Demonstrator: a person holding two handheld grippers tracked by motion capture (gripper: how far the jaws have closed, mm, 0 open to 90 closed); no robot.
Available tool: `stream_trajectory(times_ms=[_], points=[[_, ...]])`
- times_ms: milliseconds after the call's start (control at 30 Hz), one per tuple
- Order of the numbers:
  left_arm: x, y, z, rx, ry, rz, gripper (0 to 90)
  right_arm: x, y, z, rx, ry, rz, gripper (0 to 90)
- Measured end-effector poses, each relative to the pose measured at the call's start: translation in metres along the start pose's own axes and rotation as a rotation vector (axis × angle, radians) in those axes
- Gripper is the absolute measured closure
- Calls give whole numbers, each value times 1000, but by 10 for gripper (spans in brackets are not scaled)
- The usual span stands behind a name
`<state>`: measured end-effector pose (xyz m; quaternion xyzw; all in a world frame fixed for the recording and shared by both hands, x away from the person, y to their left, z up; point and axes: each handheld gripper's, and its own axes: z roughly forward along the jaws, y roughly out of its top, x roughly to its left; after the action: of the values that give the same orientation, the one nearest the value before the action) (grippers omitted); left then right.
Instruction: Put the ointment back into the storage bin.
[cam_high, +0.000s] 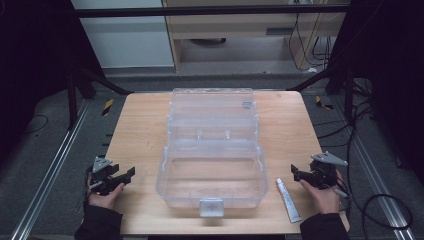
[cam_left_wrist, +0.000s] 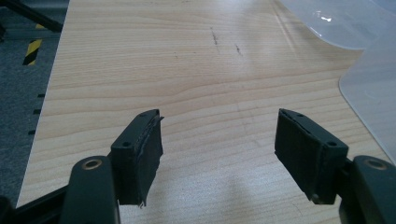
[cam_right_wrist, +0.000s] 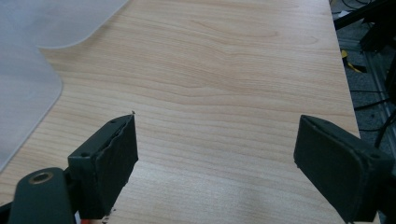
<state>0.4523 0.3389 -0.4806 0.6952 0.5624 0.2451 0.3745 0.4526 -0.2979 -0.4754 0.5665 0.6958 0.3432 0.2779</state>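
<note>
A clear plastic box (cam_high: 212, 172) stands in the middle of the wooden table (cam_high: 145, 125), its hinged lid (cam_high: 212, 112) laid back open and its inside empty. A small white tube (cam_high: 288, 200) lies on the table just right of the box, near the front edge. My left gripper (cam_high: 125, 176) rests at the front left, open, with bare wood between its jaws (cam_left_wrist: 218, 149). At the front right my right gripper (cam_high: 296, 173) is open too, beside the tube; bare wood shows between its jaws (cam_right_wrist: 217, 149).
The box's clear edge (cam_left_wrist: 369, 93) shows at the right of the left gripper view, and the box's clear edge (cam_right_wrist: 23, 88) at the left of the right gripper view. Dark floor, rails and cables (cam_high: 380, 200) surround the table.
</note>
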Motion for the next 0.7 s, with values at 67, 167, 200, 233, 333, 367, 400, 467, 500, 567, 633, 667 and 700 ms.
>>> stream_trajectory(times_ms=[67,167,200,233,333,367,400,467,500,567,633,667,700], points=[[0,0,0,-1,2,-1,318,1,1,-2,1,8,11,144],[1,0,-1,4,3,0,318,3,5,-8,12,23,21,186],[1,0,-1,4,3,0,319,3,5,-8,12,23,21,186],[1,-1,-1,6,2,2,319,4,6,-9,17,31,25,195],[0,0,-1,2,0,6,320,9,9,-13,33,45,24,236],[0,0,-1,3,-1,7,320,11,11,-15,46,53,24,239],[-1,0,-1,4,-1,9,320,14,13,-18,58,56,15,248],[-1,0,-1,6,0,12,320,15,13,-19,66,59,14,249],[-1,0,-1,9,4,16,320,16,14,-20,75,63,1,257],[-1,0,-1,12,5,14,320,18,15,-26,102,55,-26,263],[-1,0,-1,12,5,12,320,19,16,-28,109,55,-32,264],[-1,0,-1,15,6,12,320,19,17,-30,109,56,-34,264],[-2,0,0,17,5,11,320,19,18,-33,117,62,-31,264]])
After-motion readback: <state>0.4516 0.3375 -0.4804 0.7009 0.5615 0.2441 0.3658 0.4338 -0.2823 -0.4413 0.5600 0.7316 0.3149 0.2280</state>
